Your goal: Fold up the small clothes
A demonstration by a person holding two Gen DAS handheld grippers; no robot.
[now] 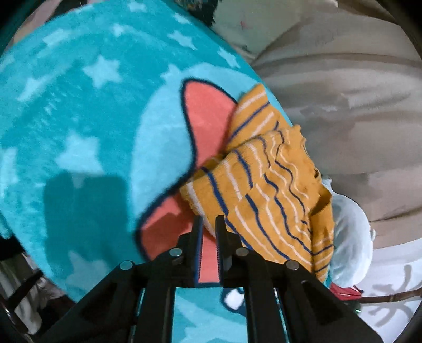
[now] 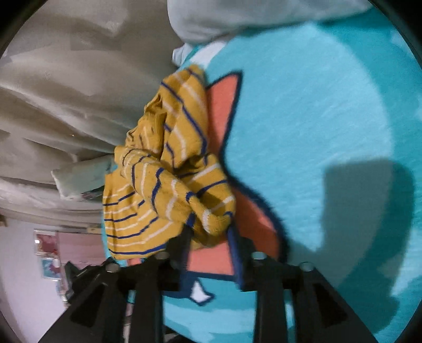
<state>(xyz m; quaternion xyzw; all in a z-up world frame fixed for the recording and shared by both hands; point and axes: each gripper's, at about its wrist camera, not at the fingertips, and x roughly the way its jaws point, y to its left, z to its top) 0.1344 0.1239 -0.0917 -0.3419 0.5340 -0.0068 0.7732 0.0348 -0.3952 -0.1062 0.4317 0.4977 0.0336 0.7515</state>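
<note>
A small mustard-yellow garment [image 1: 266, 182] with blue and white stripes lies crumpled on a turquoise fleece blanket [image 1: 79, 105] with stars and a pink cartoon shape. My left gripper [image 1: 209, 224] is nearly shut, its tips pinching the garment's near edge. In the right wrist view the same garment [image 2: 168, 171] hangs bunched, and my right gripper [image 2: 208, 232] is closed around a bunched fold of it, with the jaws still apart around the cloth.
The blanket's edge runs beside a beige quilted cover [image 1: 343, 105]. A pale white bundle [image 1: 348, 237] lies next to the garment. In the right wrist view a grey-white cloth [image 2: 224, 18] lies at the top and a pink-walled room [image 2: 52, 250] shows at lower left.
</note>
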